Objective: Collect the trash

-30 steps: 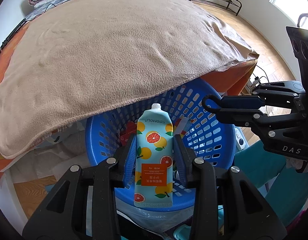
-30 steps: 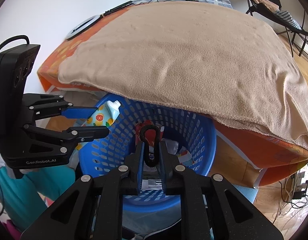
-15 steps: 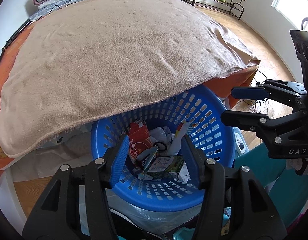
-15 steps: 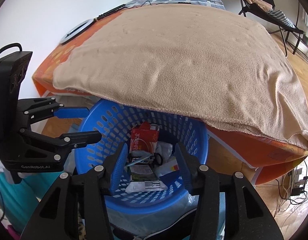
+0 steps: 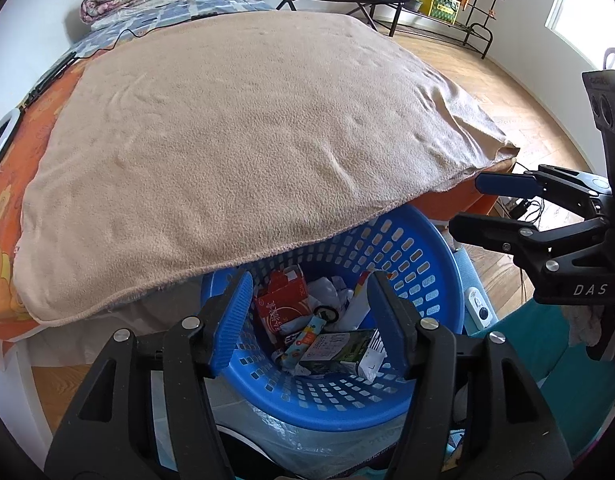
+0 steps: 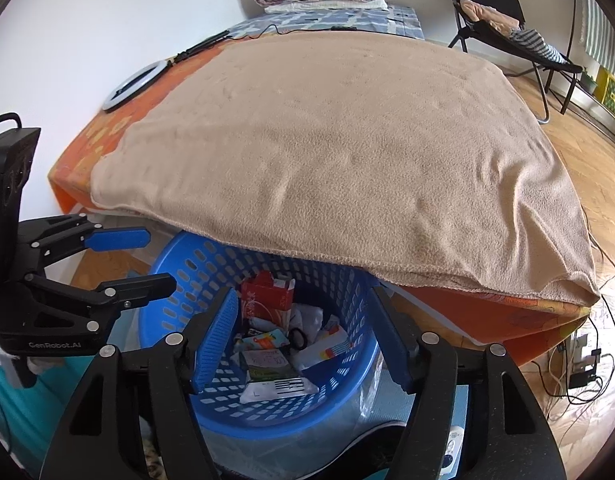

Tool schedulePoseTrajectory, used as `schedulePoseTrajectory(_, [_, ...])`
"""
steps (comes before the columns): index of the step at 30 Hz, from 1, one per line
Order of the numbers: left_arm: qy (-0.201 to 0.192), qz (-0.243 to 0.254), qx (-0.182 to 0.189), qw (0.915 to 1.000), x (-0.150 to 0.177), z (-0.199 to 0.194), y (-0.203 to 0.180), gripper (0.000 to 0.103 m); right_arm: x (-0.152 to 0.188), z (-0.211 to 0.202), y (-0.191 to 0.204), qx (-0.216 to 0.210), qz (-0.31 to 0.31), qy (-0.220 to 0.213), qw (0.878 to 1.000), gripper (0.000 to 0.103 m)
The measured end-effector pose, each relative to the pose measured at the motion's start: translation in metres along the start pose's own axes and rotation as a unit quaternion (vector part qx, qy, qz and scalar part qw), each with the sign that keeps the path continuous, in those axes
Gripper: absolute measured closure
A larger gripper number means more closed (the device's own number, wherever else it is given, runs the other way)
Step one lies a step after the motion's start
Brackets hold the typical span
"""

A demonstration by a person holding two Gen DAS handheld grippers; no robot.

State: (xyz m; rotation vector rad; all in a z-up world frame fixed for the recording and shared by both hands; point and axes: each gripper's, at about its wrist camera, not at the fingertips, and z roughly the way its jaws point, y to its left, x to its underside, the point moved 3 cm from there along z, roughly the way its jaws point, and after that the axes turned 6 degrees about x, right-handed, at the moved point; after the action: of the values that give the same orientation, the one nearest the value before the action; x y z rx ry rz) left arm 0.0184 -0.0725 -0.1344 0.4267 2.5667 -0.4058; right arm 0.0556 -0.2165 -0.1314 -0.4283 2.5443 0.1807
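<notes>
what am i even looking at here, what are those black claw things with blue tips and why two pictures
Those claws are two hand-held grasping tools; a person carries one in each hand, and each has a fisheye camera looking along its fingers. One picture comes from the left tool, the other from the right tool, and each also catches the other tool at its side. Both are open and hold nothing. They hover over a blue basket tucked by a bed covered with a tan blanket. In the basket lies trash: a red carton, a green and white carton, a fruit-patterned tube and crumpled white paper.
</notes>
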Motion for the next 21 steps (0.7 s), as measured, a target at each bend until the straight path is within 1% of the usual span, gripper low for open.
schedulePoseTrajectory(2, [-0.009, 0.000, -0.004, 0.9999, -0.005, -0.007, -0.001, 0.040, -0.003, -0.003, -0.002, 0.001, 0.006, -0.005, 1.000, 0.035])
schedulePoseTrajectory(3, [-0.015, 0.001, -0.007, 0.9999, -0.008, -0.010, -0.001, 0.036, -0.005, -0.005, -0.003, 0.001, 0.008, -0.008, 1.000, 0.035])
schedulePoseTrajectory(4, [-0.023, 0.001, -0.008, 0.9997, -0.011, -0.014, -0.001, 0.035, -0.008, -0.007, -0.004, 0.001, 0.010, -0.011, 1.000, 0.035])
schedulePoseTrajectory(8, [-0.049, -0.004, -0.012, 0.9987, -0.024, -0.030, -0.002, 0.033, -0.017, -0.017, -0.005, 0.004, 0.010, -0.027, 1.000, 0.035])
schedulePoseTrajectory(10, [-0.061, -0.009, -0.010, 0.9981, -0.031, -0.039, -0.001, 0.030, -0.022, -0.023, -0.005, 0.007, 0.008, -0.035, 0.999, 0.035])
schedulePoseTrajectory(16, [-0.098, -0.011, -0.013, 0.9951, -0.053, -0.066, 0.003, 0.026, -0.042, -0.039, -0.008, 0.016, 0.003, -0.062, 0.998, 0.034])
schedulePoseTrajectory(18, [-0.110, -0.015, -0.014, 0.9937, -0.060, -0.073, 0.005, 0.022, -0.049, -0.044, -0.010, 0.017, 0.002, -0.071, 0.997, 0.033])
schedulePoseTrajectory(21, [-0.129, -0.014, -0.020, 0.9913, -0.072, -0.083, 0.008, 0.021, -0.060, -0.050, -0.012, 0.019, 0.002, -0.086, 0.996, 0.032])
